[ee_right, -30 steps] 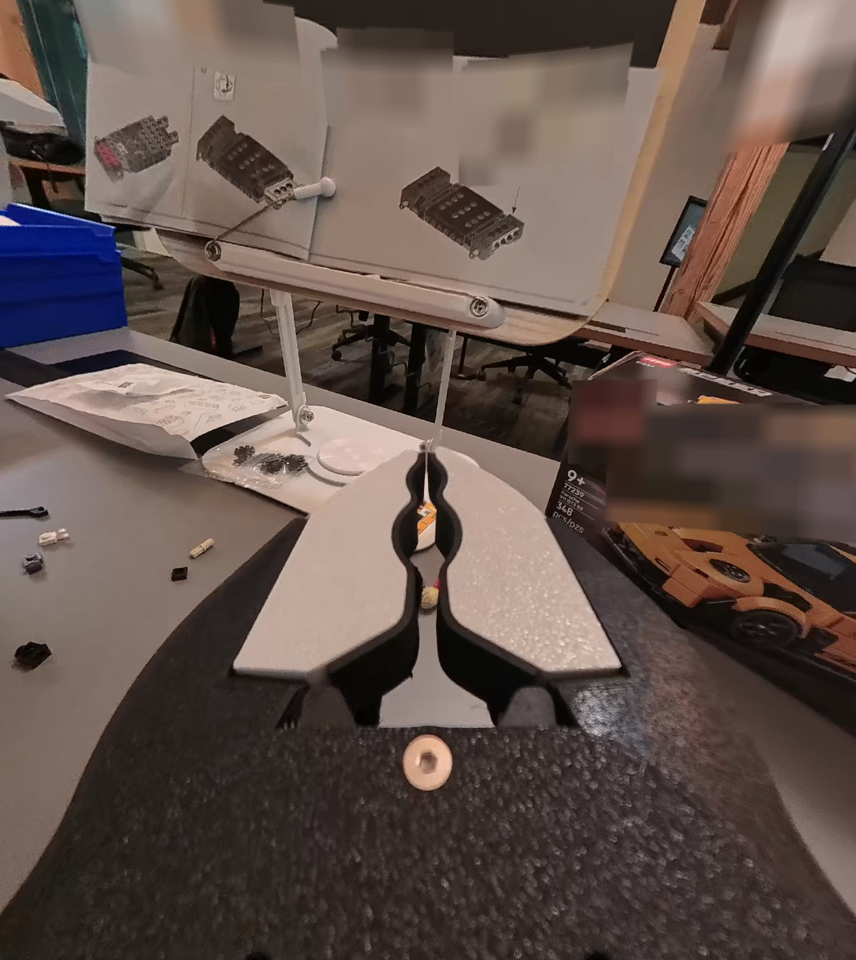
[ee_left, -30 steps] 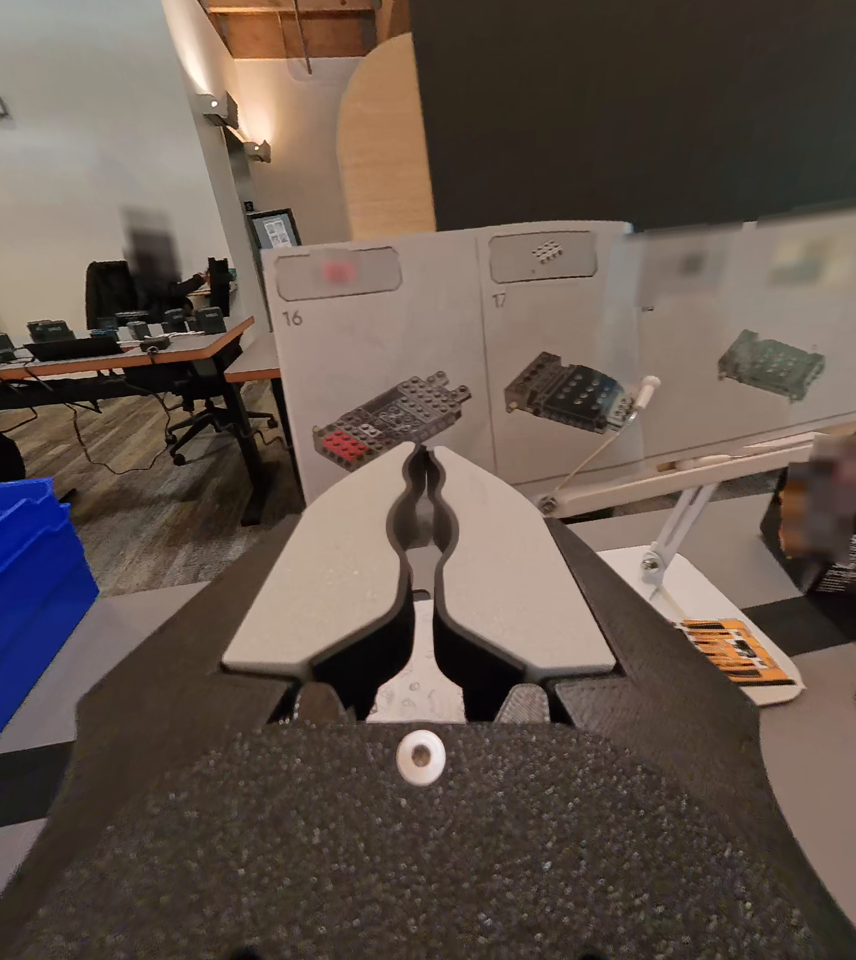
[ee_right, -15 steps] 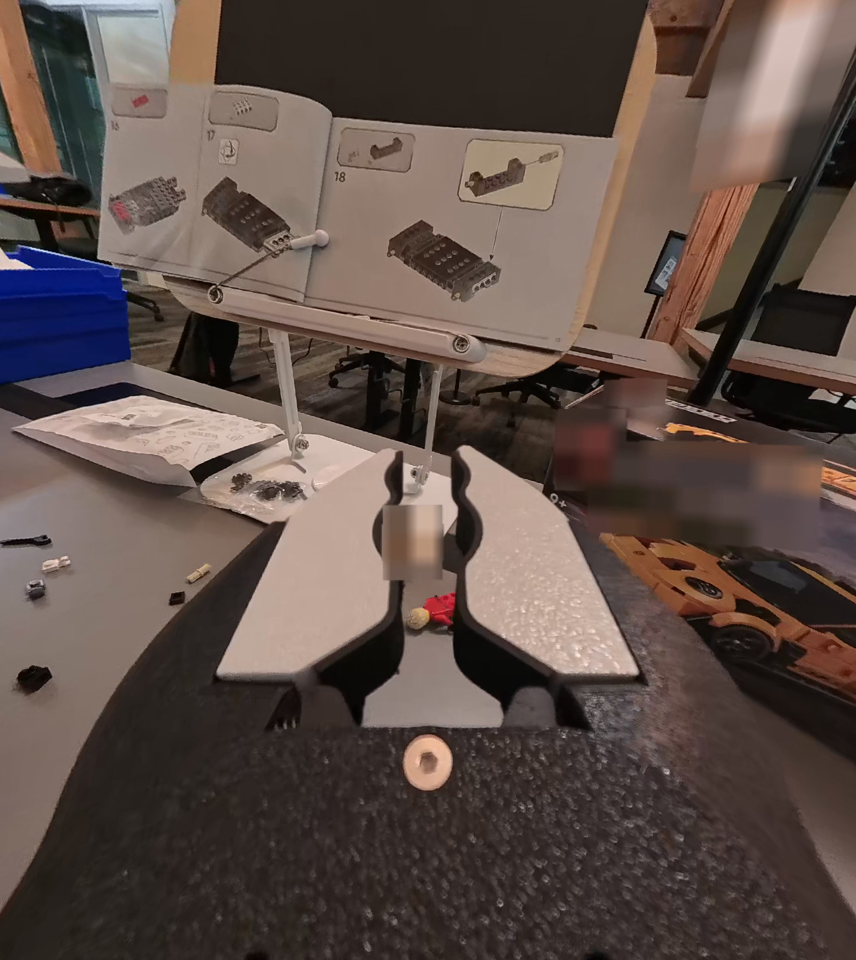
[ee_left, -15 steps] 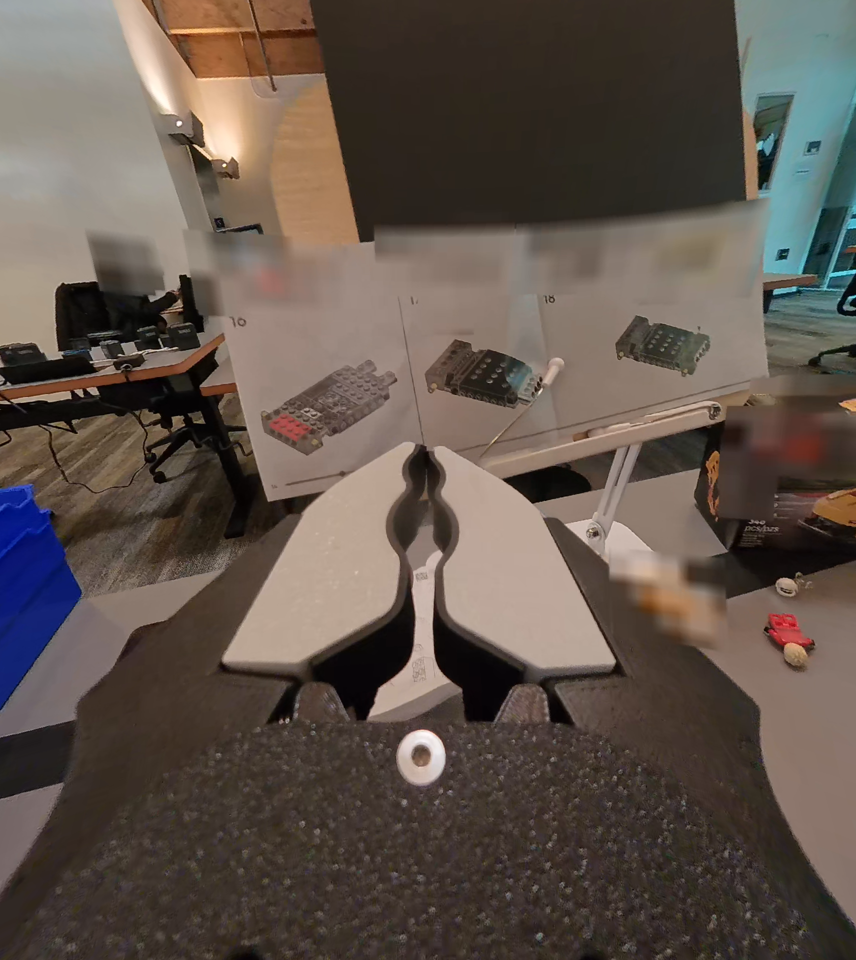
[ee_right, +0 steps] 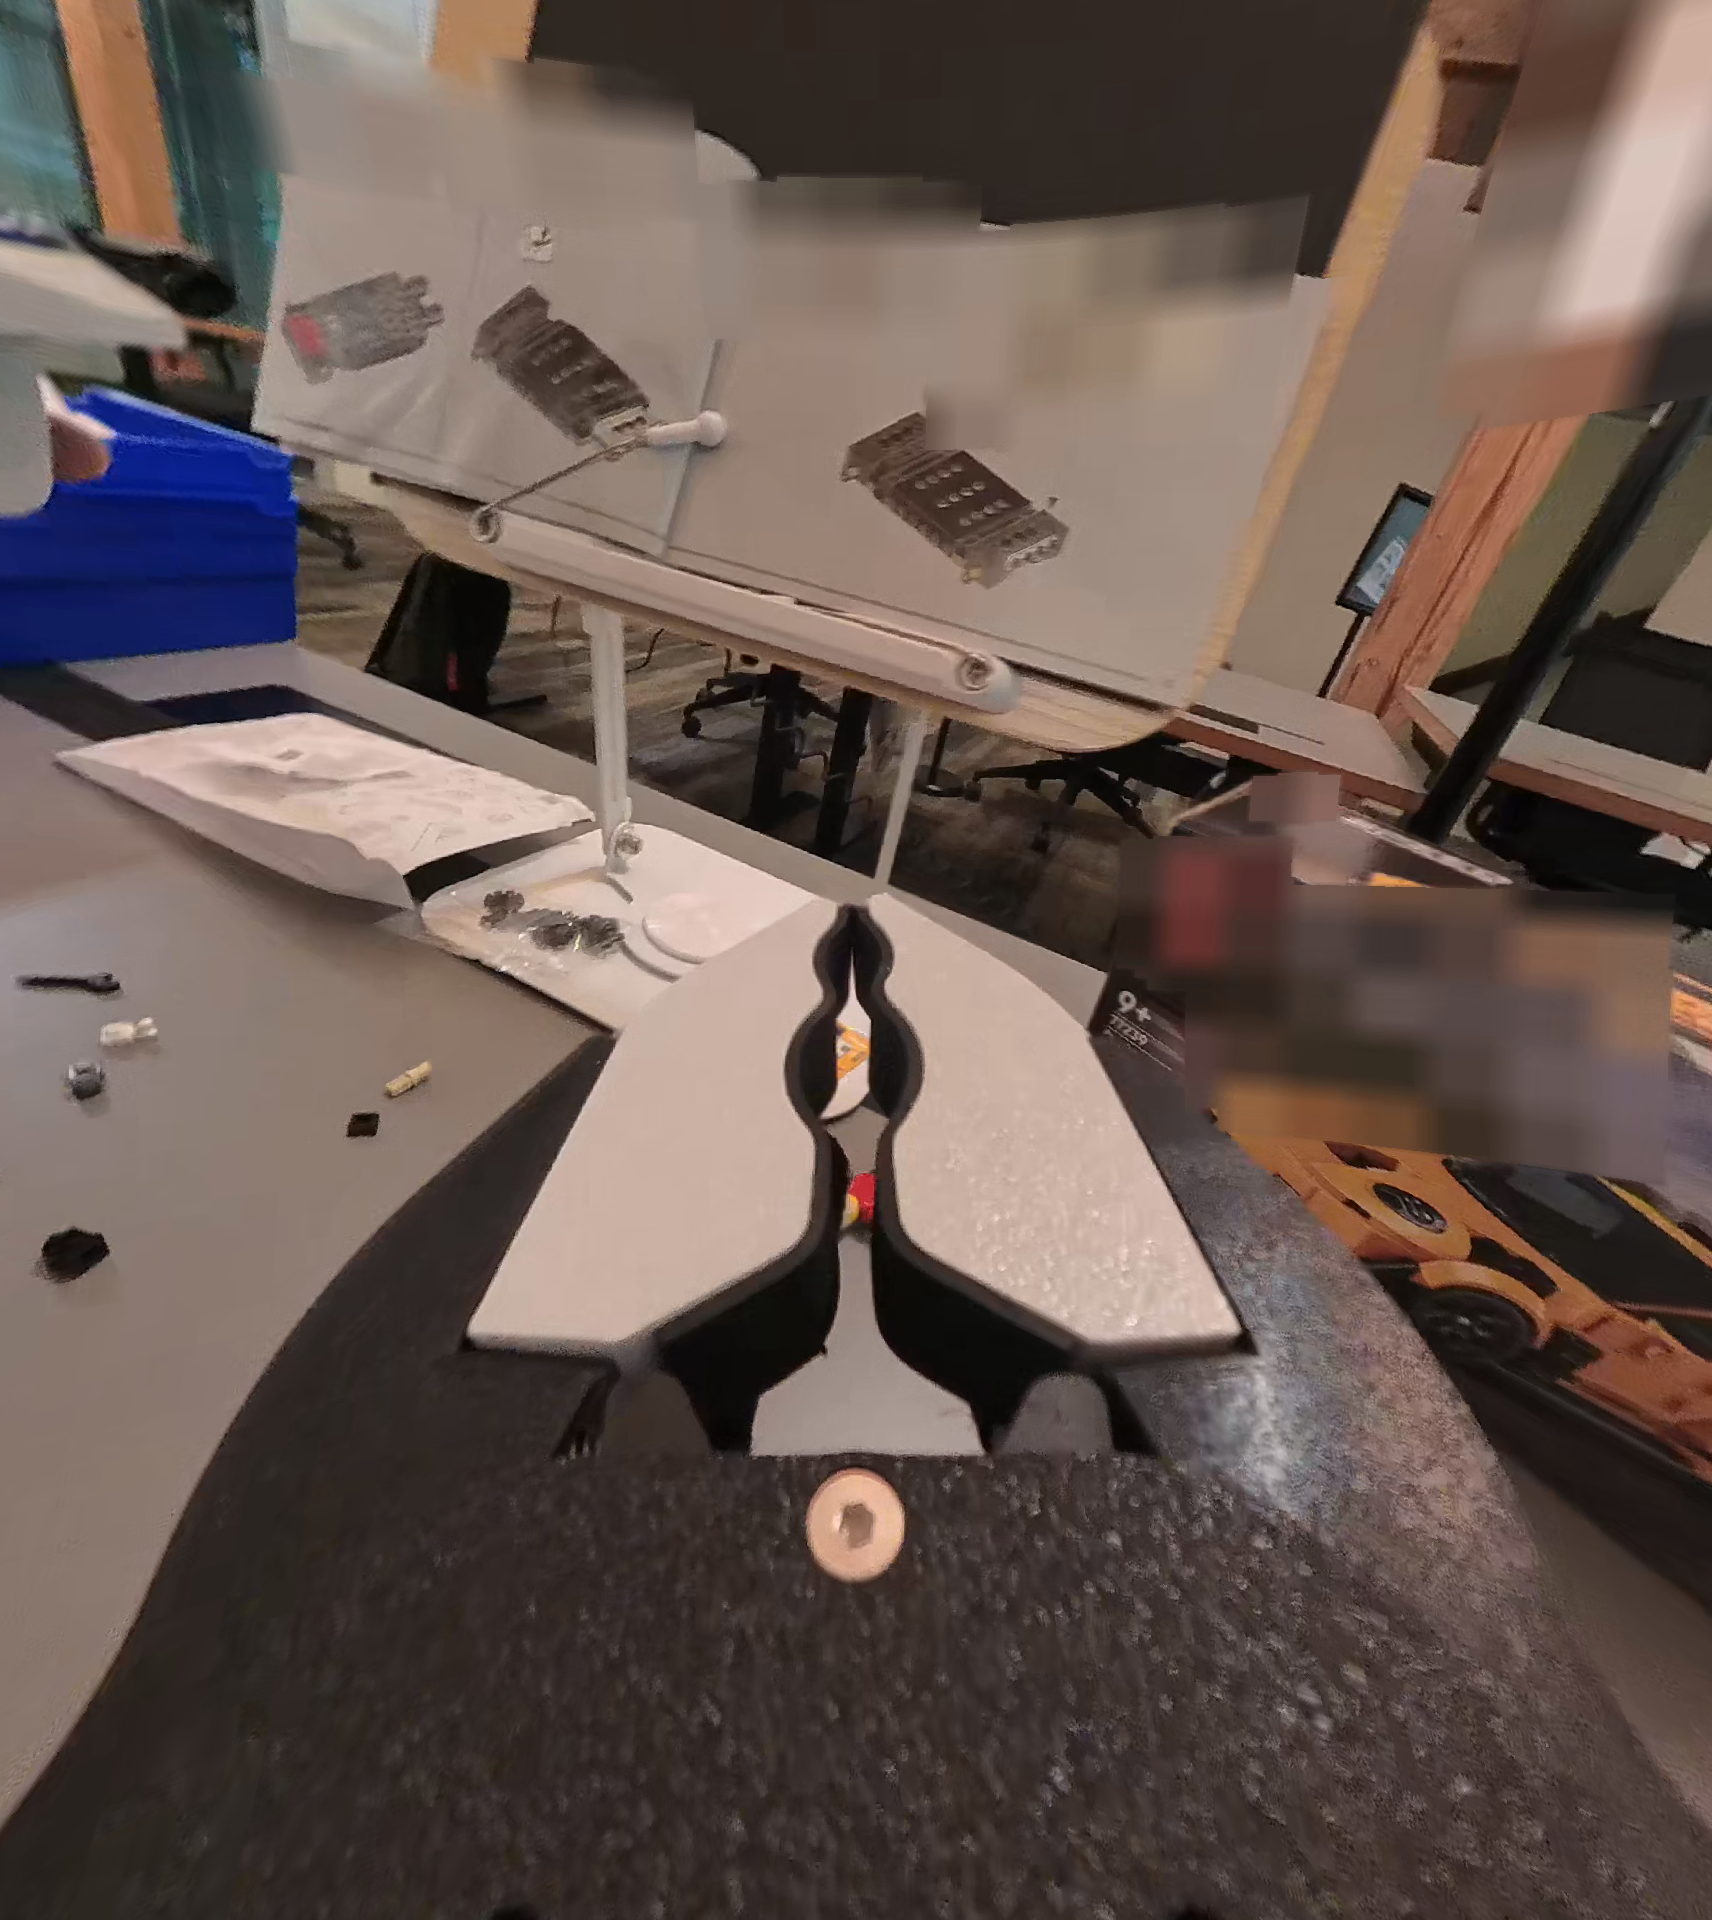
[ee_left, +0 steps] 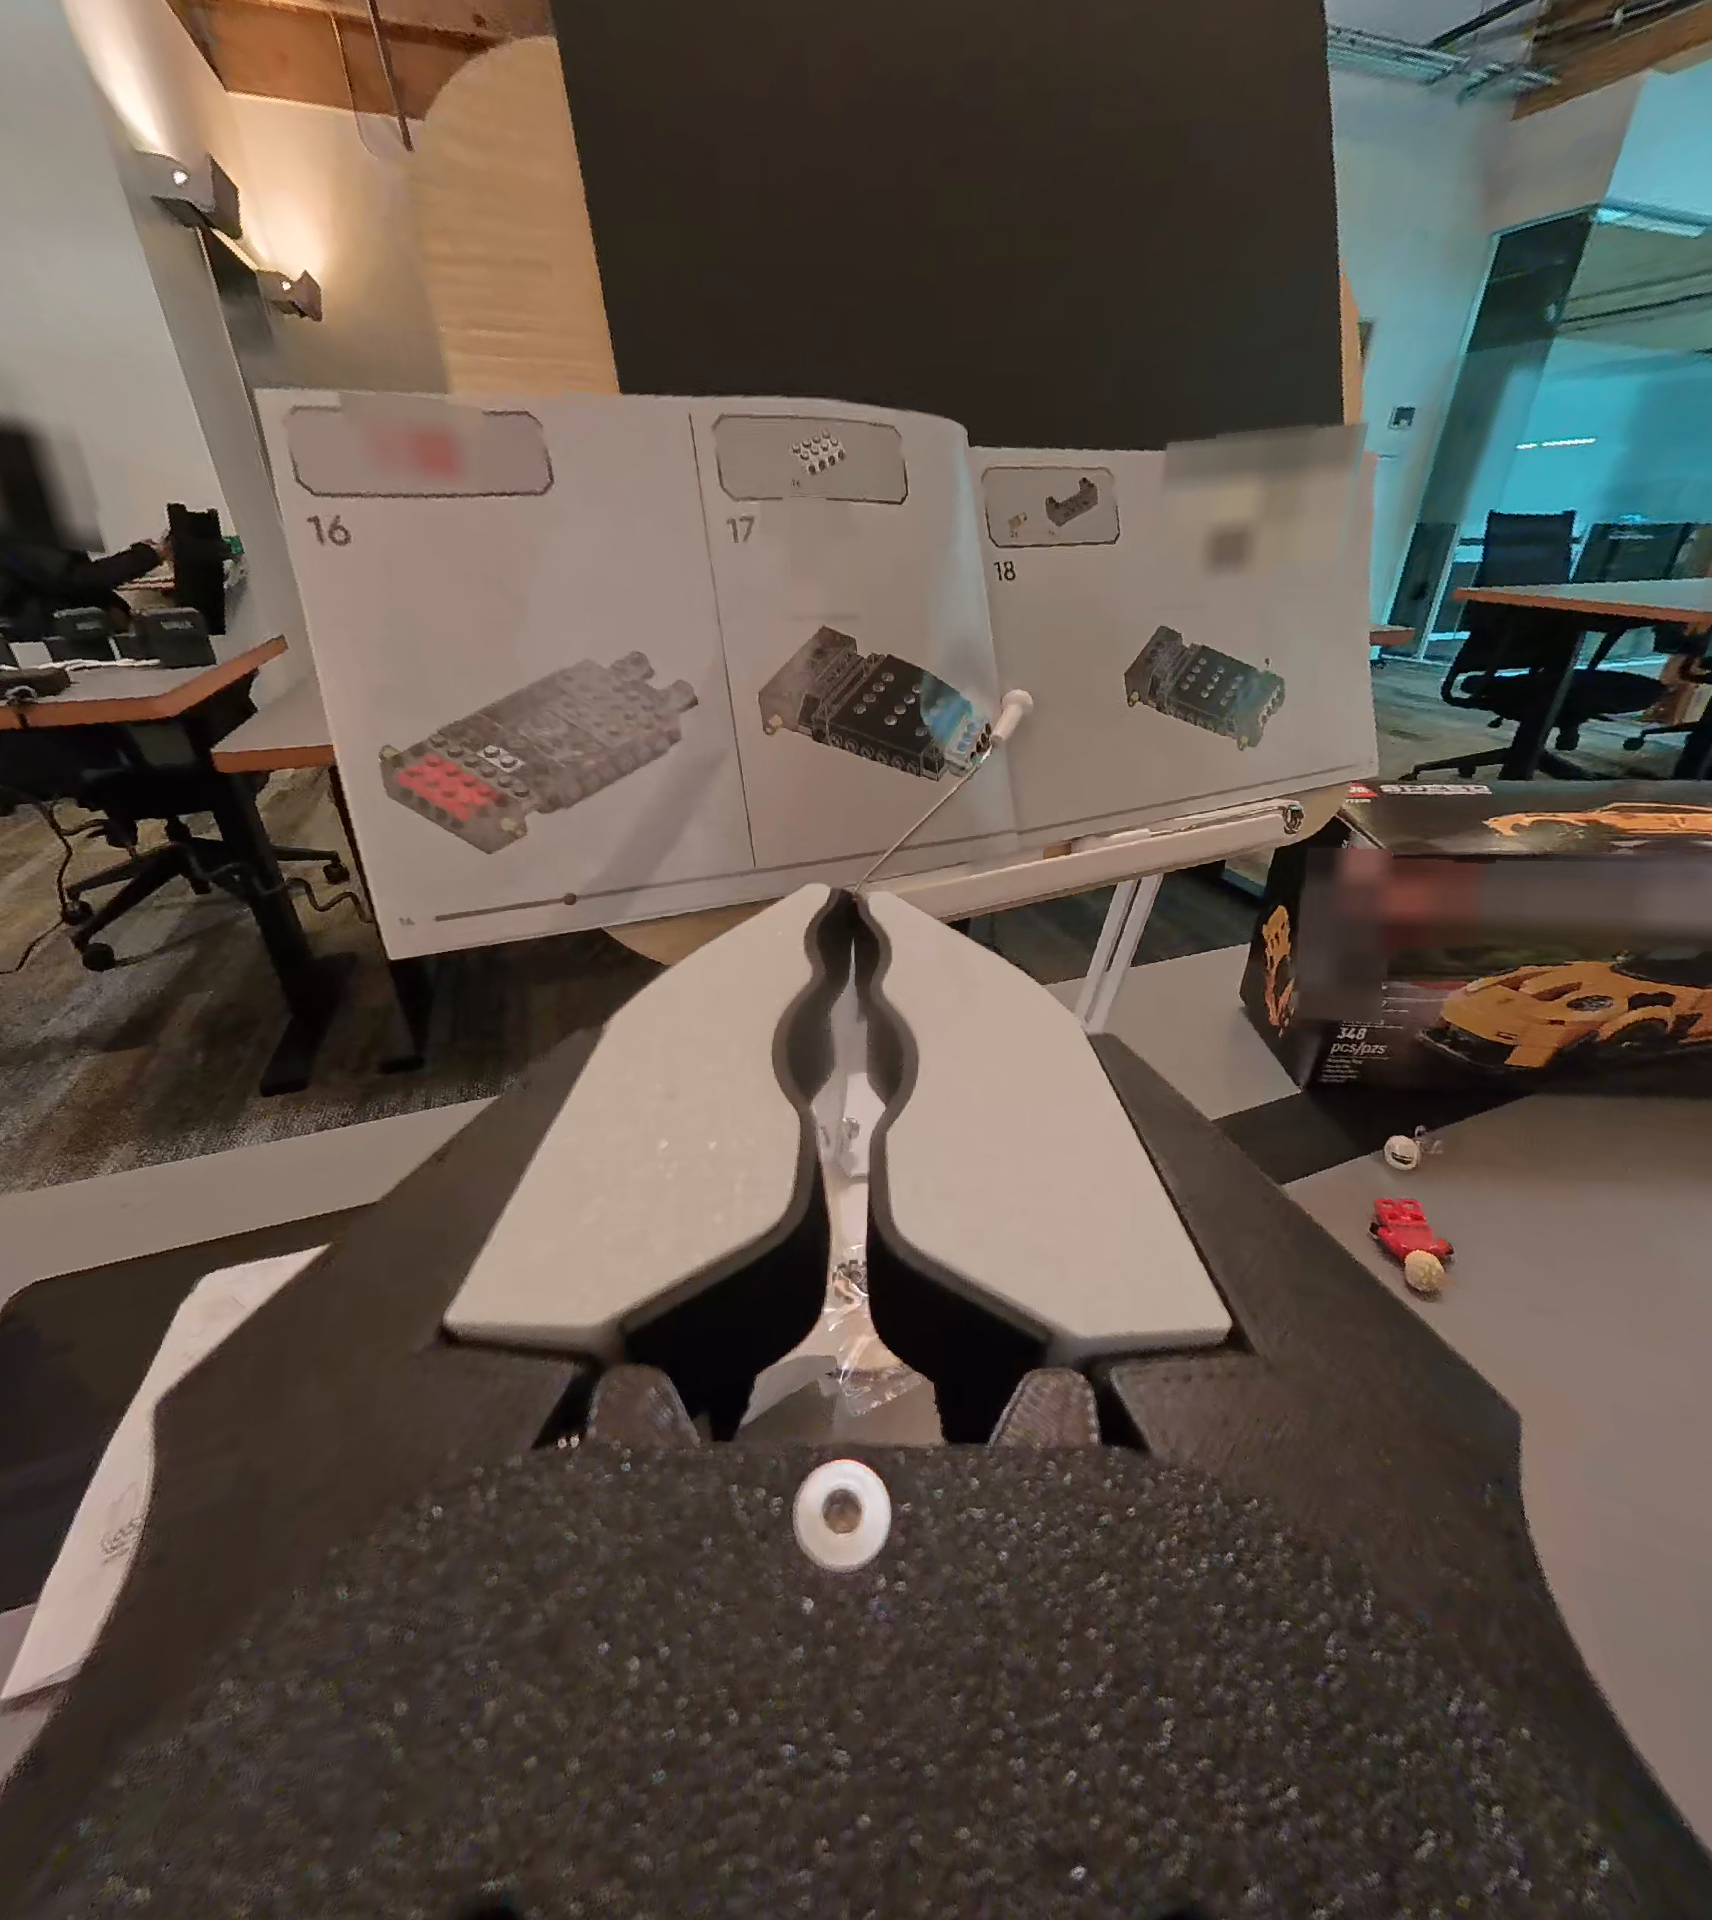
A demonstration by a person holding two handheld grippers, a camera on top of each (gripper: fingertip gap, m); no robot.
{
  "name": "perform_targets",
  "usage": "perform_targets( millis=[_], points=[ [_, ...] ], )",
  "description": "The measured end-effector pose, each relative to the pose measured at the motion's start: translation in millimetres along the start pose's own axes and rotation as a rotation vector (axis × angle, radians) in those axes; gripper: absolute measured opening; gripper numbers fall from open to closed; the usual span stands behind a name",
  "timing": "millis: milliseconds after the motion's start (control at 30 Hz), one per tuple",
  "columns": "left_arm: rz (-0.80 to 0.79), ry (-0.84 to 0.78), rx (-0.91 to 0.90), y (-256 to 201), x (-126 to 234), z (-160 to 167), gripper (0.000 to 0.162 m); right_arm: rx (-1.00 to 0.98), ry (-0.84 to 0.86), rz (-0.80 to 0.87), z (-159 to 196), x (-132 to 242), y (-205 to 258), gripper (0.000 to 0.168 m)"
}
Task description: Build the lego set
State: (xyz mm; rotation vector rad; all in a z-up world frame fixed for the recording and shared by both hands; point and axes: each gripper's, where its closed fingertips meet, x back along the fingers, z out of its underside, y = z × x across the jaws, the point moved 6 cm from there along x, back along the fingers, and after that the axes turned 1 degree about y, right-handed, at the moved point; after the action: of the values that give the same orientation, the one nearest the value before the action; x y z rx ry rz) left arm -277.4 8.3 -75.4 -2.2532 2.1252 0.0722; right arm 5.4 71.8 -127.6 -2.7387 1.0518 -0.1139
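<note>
While above the grey table (ee_right: 156, 1351), left tongs (ee_left: 847, 904) and right tongs (ee_right: 850, 914) both clenched, empty.

Matt paper instruction booklet (ee_left: 623, 665), glossy cardboard box (ee_left: 1558, 935) (grey table (ee_right: 156, 1403) smooth).

Open office. Wood-look floor (ee_left: 156, 1049). At 9 o'clock a white wall (ee_left: 21, 312) and orange-edged desk (ee_left: 93, 707) with black chair (ee_left: 166, 862) beneath. Lit wall lamps (ee_left: 296, 291) at 10 o'clock. Timber ceiling beams (ee_left: 312, 62) overhead. At 2 o'clock, teal-lit glass partition (ee_left: 1641, 416), second desk (ee_left: 1641, 613), dark chairs (ee_left: 1517, 644). Wooden post (ee_right: 1454, 561) further right.
</note>
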Motion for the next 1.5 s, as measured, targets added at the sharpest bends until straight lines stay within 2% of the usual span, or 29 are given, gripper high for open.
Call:
perform_targets(
  millis=[167,533,967,1100,1500],
  points=[
    [-0.009,0.004,-0.006,1.7,0.3,-2.2,0.000,0.090,-0.020,-0.063,-0.7,-0.2,12.7,0.000],
    [-0.070,0.012,-0.025,11.8,-1.4,2.9,0.000,-0.015,-0.016,-0.020,2.0,0.7,-0.9,0.000],
    [-0.132,0.015,-0.129,1.8,-6.3,4.2,0.000,0.025,0.005,-0.021,7.6,-2.7,1.7,0.000],
    [-0.131,-0.001,-0.186,-11.7,-18.3,-1.1,0.000,0.016,0.009,-0.019,8.4,-3.4,1.1,0.000],
    [-0.163,-0.096,-0.200,-37.4,-58.6,-22.9,0.000,-0.001,0.035,-0.032,14.6,-6.6,1.2,0.000]
  ],
)
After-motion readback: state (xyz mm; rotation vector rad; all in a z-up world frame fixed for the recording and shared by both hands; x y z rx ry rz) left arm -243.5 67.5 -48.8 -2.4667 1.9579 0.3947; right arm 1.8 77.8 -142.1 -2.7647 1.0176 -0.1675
